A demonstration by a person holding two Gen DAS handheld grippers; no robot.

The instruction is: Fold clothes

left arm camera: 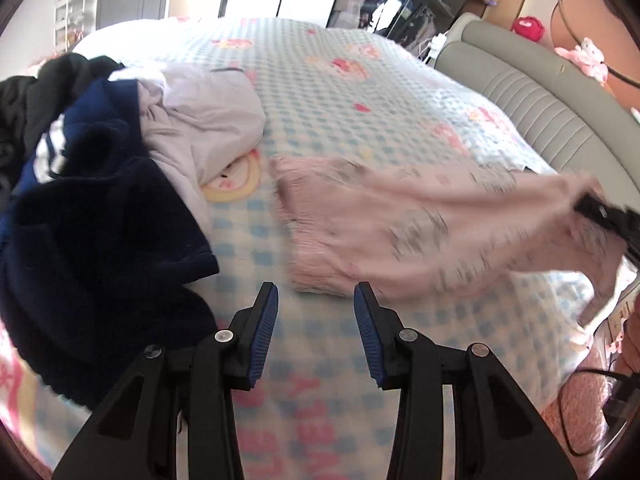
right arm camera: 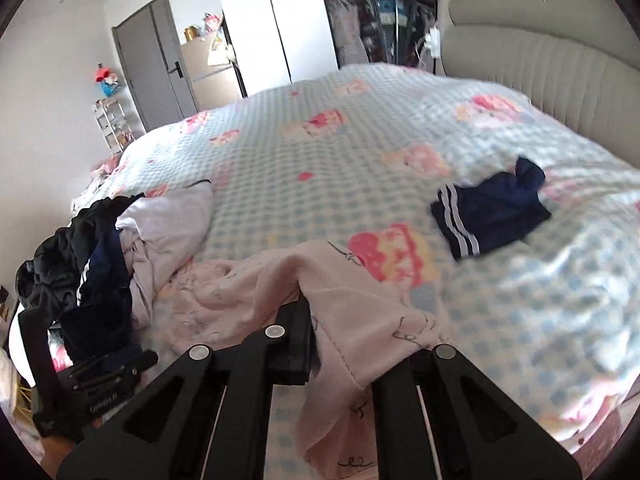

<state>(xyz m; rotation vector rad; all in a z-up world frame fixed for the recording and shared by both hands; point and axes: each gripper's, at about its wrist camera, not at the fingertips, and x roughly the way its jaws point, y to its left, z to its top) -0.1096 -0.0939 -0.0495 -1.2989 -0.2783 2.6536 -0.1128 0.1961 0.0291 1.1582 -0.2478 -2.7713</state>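
A pale pink garment (left arm camera: 380, 224) with small dark prints lies stretched across the blue-checked bed. In the left wrist view my left gripper (left arm camera: 316, 300) hovers just in front of the garment's near edge, open, with nothing between its blue pads. At the right rim of that view my right gripper (left arm camera: 596, 206) pinches the garment's lifted end. In the right wrist view the right gripper (right arm camera: 320, 316) is shut on the pink garment (right arm camera: 248, 292). The cloth drapes over its fingers and hides the tips.
A heap of dark navy, black and pale lilac clothes (left arm camera: 100, 220) sits at the bed's left side. Folded navy shorts with white stripes (right arm camera: 492, 212) lie towards the grey padded headboard (right arm camera: 540, 52). The bed's near edge (right arm camera: 592, 424) drops off at right.
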